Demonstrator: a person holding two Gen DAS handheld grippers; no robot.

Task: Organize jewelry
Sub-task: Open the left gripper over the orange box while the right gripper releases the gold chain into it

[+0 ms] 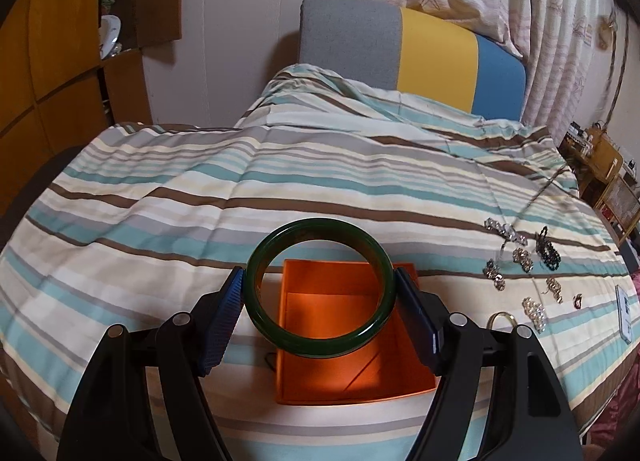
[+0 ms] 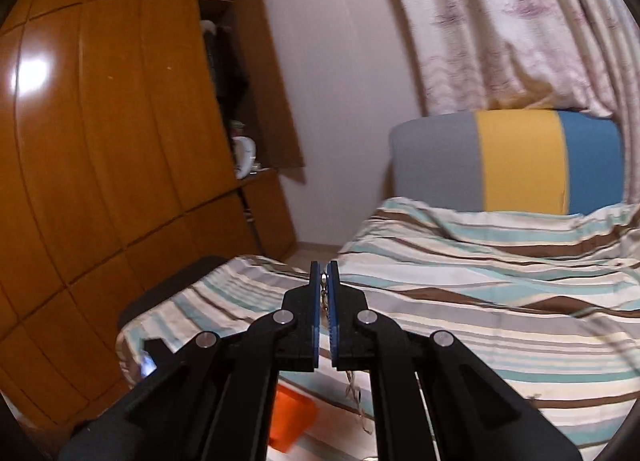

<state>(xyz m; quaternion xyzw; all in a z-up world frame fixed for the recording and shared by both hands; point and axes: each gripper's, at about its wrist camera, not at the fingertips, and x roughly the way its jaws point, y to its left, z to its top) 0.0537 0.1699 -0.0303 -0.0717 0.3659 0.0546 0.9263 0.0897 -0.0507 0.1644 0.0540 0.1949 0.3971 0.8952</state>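
The left gripper [image 1: 320, 289] is squeezing a dark green bangle [image 1: 319, 288] between its blue pads, holding it right over the open orange box [image 1: 352, 377] sitting on the striped bedspread [image 1: 280, 181]. The right gripper [image 2: 325, 281] is pinching a thin chain [image 2: 326, 297], jaws nearly touching. Further right, loose jewelry [image 1: 524, 257] is lying scattered.

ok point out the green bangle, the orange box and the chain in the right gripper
green bangle [image 1: 320, 345], left wrist view, near rim of the ring
orange box [image 1: 384, 365], left wrist view, inner right wall
chain [image 2: 327, 295], right wrist view, links pinched between the pads
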